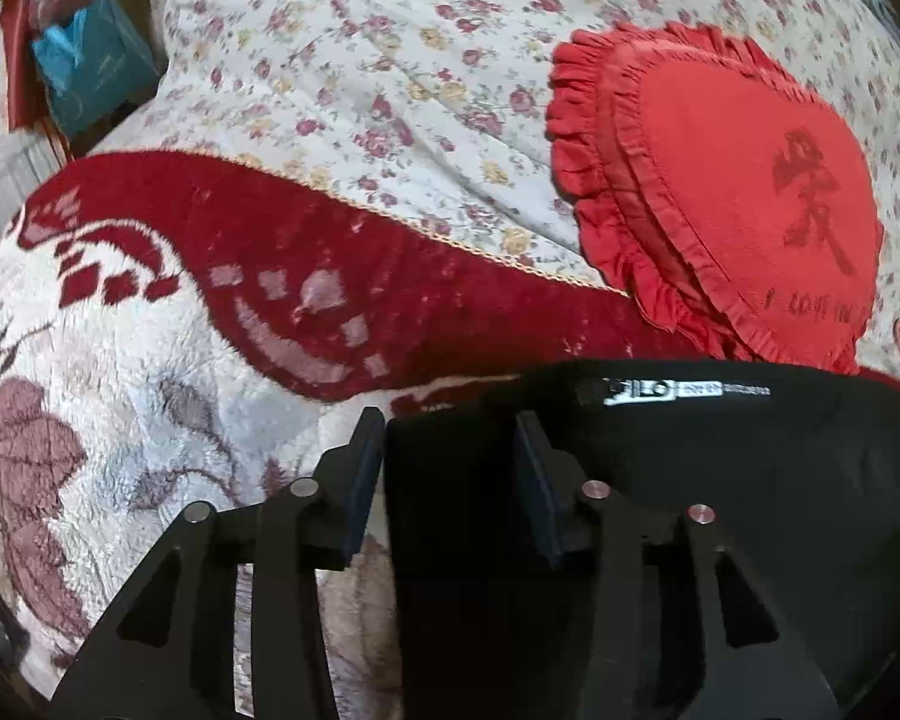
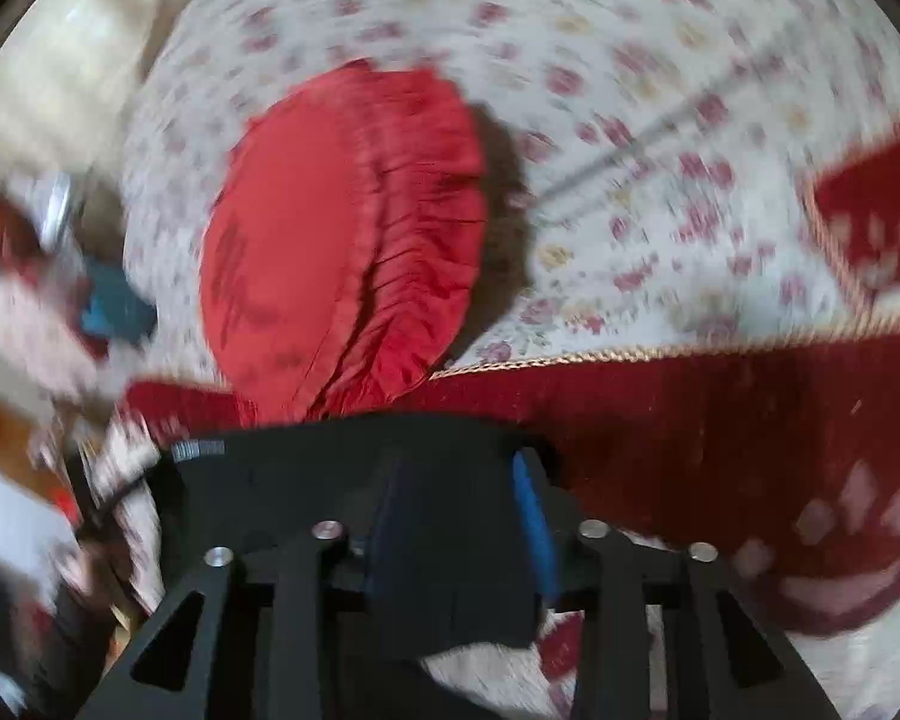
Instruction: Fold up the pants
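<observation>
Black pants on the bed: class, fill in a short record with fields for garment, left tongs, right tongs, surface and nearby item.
garment: black pants, white label showing
left tongs: open, pants edge between the fingers
right tongs: open, pants fabric between the fingers
surface: red and white fleece blanket over floral sheet
nearby item: red heart pillow behind the pants

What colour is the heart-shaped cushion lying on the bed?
Red, with a frilled edge; the heart-shaped cushion shows best in the left wrist view.
</observation>
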### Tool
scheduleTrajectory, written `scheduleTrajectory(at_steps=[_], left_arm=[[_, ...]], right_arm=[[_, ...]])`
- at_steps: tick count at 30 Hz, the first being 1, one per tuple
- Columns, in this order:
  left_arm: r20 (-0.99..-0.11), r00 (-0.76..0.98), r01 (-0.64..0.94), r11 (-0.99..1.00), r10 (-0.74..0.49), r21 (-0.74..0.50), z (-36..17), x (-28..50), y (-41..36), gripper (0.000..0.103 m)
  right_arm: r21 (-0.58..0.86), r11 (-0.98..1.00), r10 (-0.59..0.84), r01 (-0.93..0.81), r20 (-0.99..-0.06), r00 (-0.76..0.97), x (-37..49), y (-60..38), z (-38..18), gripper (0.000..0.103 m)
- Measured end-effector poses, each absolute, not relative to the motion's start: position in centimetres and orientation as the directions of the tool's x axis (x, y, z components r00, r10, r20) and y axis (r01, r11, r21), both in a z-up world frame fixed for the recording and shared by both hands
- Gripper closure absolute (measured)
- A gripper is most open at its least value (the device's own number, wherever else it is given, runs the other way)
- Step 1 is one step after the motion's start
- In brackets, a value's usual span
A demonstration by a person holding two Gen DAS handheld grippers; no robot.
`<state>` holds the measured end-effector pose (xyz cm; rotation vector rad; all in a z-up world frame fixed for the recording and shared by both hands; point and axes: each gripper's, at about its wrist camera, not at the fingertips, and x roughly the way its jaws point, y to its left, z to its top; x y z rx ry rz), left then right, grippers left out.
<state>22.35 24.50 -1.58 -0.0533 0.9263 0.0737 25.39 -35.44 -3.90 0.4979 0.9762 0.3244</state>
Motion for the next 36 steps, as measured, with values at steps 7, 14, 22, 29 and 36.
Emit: scheduleTrajectory(at_steps=[7,14,22,29,36], left_arm=[[-0.764,0.646,-0.192,0.970,0.011,-0.148,-0.3,22.1,29.9,0.056],[-0.774,0.629,-0.140,0.969,-0.072,-0.203,-0.6,22.0,31.0,0.056],[-0.800,0.582,0.014,0.985,-0.148,-0.172,-1.9,22.3,29.5,0.043],[-0.838,0.527,0.147,0.986,-0.145,-0.078,-4.4,23.6,26.9,0.043],[-0.871,0.472,0.209,0.977,-0.137,-0.040,-6.7,25.4,25.2,0.043]], right_arm=[[0.564,0.825,0.503,-0.029,-0.711,0.491,27.9,-35.6,-5.9,0.063],[0.497,0.864,0.476,-0.086,-0.747,0.464,29.0,-34.8,-7.1,0.063],[0.337,0.920,0.392,-0.201,-0.809,0.438,28.4,-33.3,-8.3,0.090],[0.285,0.929,0.368,-0.237,-0.790,0.491,28.0,-33.4,-9.5,0.094],[0.313,0.917,0.398,-0.247,-0.749,0.530,27.4,-34.0,-9.9,0.095]])
